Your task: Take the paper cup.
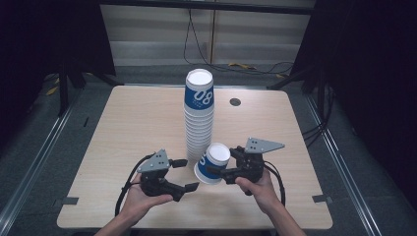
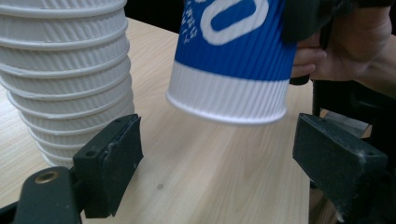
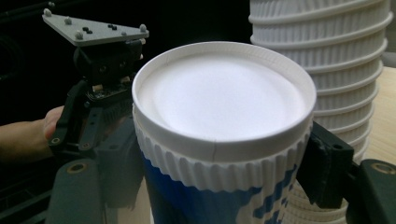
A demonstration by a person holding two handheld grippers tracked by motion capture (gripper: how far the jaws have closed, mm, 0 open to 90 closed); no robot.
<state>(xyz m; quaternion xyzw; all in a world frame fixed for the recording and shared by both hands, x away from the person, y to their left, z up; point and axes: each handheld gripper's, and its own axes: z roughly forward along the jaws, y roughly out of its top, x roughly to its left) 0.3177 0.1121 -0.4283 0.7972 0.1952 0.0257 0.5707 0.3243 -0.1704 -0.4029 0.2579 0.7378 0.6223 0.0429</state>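
Overhead light falls bright on the surface (image 1: 147, 128), its surroundings dark. Short soft shadows lie beneath each gripper. In the right gripper view the paper cup (image 3: 222, 107) glares white, slightly soft.

Held cup (image 1: 212, 163): ribbed blue wall with white numerals and dots, white ribbed band near the base, plain white bottom.
Cup stack (image 1: 199, 115): white ribbed rims, top cup blue with white "08".
Table (image 1: 133, 128): pale wood grain.
Gripper bodies: black; triangular plates grey.
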